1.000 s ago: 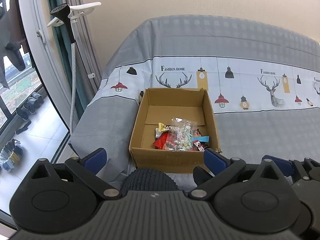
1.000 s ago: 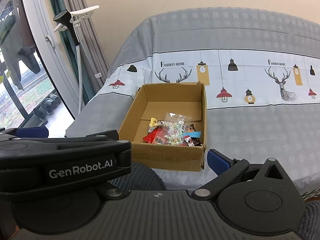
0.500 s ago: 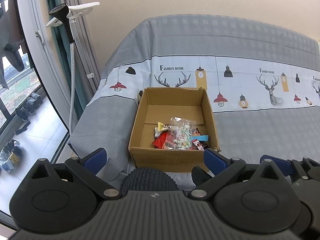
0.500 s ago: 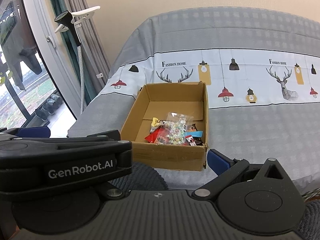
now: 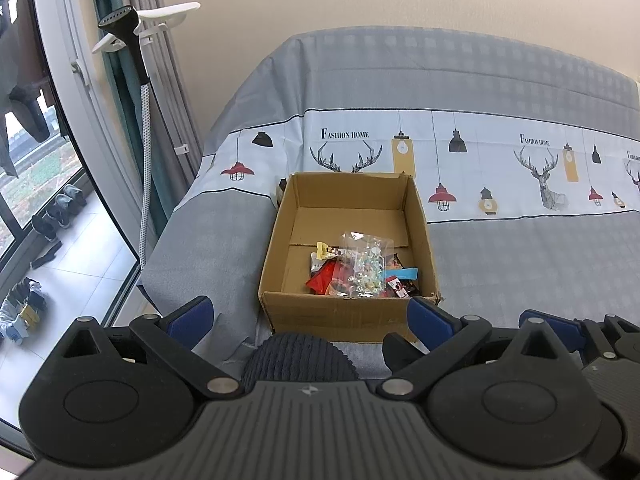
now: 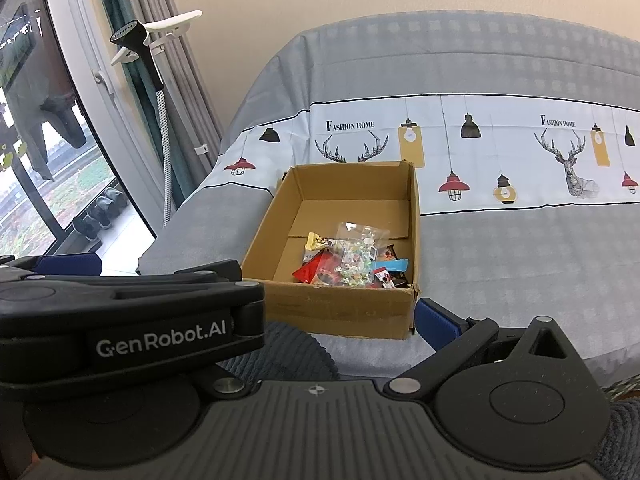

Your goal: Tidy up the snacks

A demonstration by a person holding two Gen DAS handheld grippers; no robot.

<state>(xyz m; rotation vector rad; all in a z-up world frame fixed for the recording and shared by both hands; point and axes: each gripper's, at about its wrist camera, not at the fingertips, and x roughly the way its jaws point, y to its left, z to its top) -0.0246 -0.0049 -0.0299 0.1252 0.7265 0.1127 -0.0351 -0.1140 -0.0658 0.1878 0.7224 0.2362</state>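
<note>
An open cardboard box [image 5: 280,240] [image 6: 416,216] stands on a bed near its front edge. Several snack packets [image 5: 360,272] [image 6: 352,260] lie heaped at the box's near end: a clear bag of candies, red, yellow and dark wrappers. My left gripper [image 5: 308,316] is open and empty, held back from the box's near wall. My right gripper [image 6: 260,304] is open and empty to the right of the left one; its left finger is hidden behind the left gripper's body [image 6: 132,320], its right fingertip [image 6: 436,322] shows by the box's near right corner.
The bed has a grey cover with a white deer-and-lamp band [image 5: 480,160]. A garment steamer on a pole [image 5: 132,36] and curtains stand at the left by a glass door with shoes [image 5: 60,208] outside. A dark ribbed cushion [image 5: 296,360] lies below the grippers.
Both views have shifted very slightly; the box and snacks have not moved and both grippers stay open.
</note>
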